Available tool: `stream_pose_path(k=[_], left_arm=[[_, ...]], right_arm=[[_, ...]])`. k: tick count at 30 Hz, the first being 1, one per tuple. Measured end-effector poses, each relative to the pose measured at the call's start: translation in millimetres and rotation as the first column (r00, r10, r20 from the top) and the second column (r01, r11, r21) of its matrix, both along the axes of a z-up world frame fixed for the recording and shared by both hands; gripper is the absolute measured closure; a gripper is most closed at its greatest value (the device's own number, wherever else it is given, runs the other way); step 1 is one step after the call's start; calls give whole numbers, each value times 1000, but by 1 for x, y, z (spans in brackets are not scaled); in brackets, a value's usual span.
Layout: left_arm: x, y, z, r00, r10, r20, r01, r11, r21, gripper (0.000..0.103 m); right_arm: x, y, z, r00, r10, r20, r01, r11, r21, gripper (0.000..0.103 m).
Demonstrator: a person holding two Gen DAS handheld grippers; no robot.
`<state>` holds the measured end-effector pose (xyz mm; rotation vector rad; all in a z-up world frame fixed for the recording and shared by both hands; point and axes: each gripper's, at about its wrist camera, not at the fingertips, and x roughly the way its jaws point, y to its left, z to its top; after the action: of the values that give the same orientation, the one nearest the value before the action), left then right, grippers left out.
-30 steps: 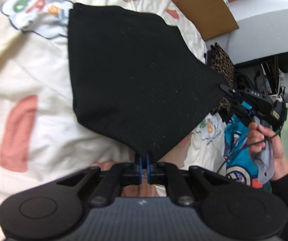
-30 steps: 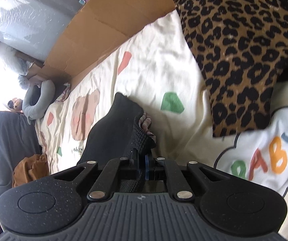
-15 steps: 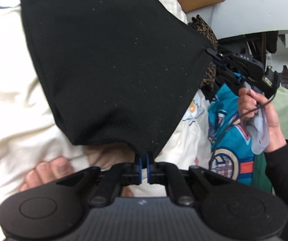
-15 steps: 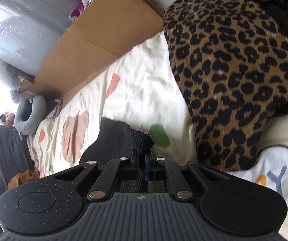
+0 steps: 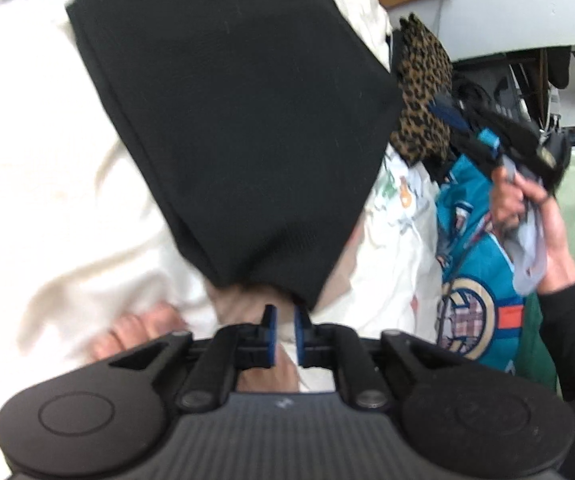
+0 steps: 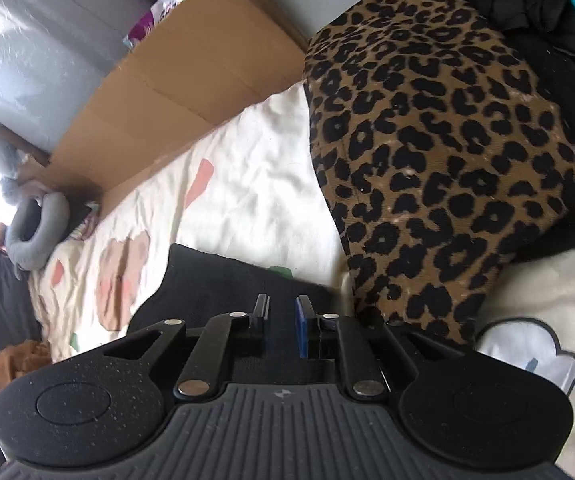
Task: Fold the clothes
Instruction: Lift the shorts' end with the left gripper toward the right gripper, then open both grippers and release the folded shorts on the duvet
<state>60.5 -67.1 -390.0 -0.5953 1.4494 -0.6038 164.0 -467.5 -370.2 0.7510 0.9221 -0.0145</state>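
A folded black garment (image 5: 239, 120) lies on the cream patterned bedsheet (image 5: 47, 184). My left gripper (image 5: 284, 320) is open just short of its near corner, with nothing between the fingers. My right gripper (image 6: 281, 312) is open right above the garment's other corner (image 6: 215, 276), and it also shows in the left wrist view (image 5: 459, 120) beside the garment's right edge. Neither gripper holds the cloth.
A folded leopard-print garment (image 6: 439, 152) lies right of the black one, with dark clothes (image 6: 535, 8) behind it. A teal jersey (image 5: 479, 280) lies at the right. Cardboard (image 6: 175, 100) lines the bed's far side. A grey neck pillow (image 6: 35, 232) lies far left.
Both grippers were shut on corners of the black garment and carried it; now both have opened and let it go, and it lies on the sheet.
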Motion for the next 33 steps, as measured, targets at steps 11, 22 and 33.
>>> stream_pose_path(k=[11, 22, 33], left_arm=[[83, 18, 44, 980, -38, 197, 10, 990, 138, 58], [155, 3, 57, 943, -142, 301, 73, 971, 230, 40], [212, -14, 49, 913, -203, 354, 102, 954, 282, 32]], right_arm=[[-38, 0, -14, 999, -39, -12, 40, 995, 93, 68], [-55, 23, -49, 996, -52, -73, 64, 983, 173, 59], [-59, 34, -75, 994, -63, -93, 78, 982, 173, 55]])
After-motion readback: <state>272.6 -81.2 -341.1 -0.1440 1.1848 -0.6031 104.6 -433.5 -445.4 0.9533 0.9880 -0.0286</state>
